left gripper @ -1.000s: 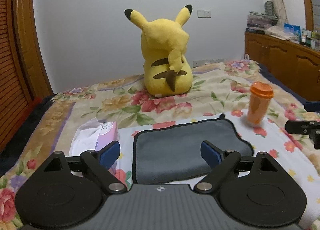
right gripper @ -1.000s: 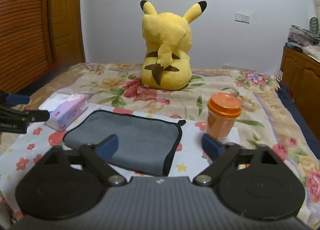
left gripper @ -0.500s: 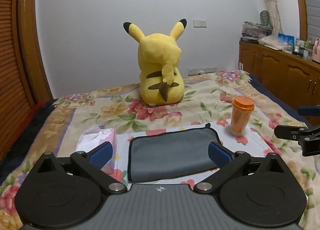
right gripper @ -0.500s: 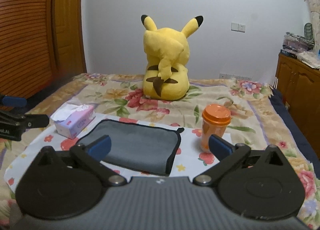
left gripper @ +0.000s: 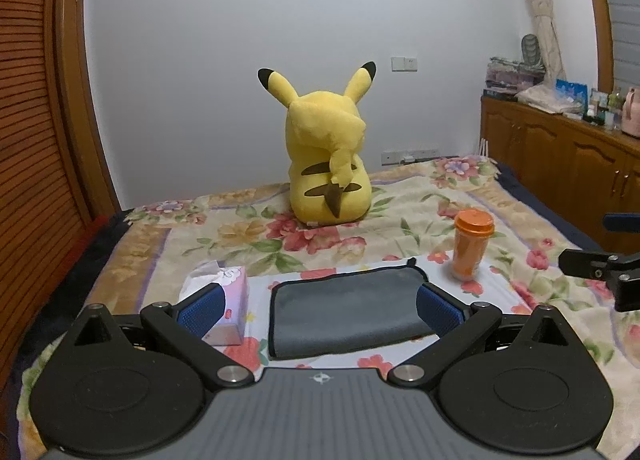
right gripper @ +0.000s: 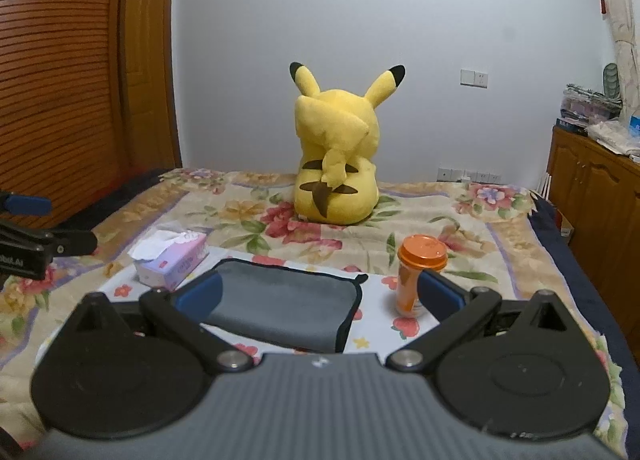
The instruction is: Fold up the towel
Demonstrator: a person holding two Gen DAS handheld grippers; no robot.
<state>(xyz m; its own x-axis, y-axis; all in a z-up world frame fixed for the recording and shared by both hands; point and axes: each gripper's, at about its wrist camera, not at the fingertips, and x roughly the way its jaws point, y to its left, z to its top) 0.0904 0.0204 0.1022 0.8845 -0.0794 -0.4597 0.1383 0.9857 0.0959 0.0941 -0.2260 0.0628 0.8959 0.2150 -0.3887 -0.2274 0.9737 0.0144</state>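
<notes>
Left wrist view: the left gripper (left gripper: 319,306) has its blue-padded fingers (left gripper: 199,309) spread wide, holding nothing, above the near edge of the bed (left gripper: 532,248). Framed between them lies the grey towel (left gripper: 344,306), flat and already folded on a white floral cloth (left gripper: 496,292). Just left of it sits a pink tissue box (left gripper: 228,300); to its far right stands an orange lidded cup (left gripper: 470,246). Farther back sits a yellow Pikachu plush (left gripper: 328,164). Right wrist view: the right gripper (right gripper: 319,296) is likewise spread and empty, near the towel (right gripper: 288,302).
</notes>
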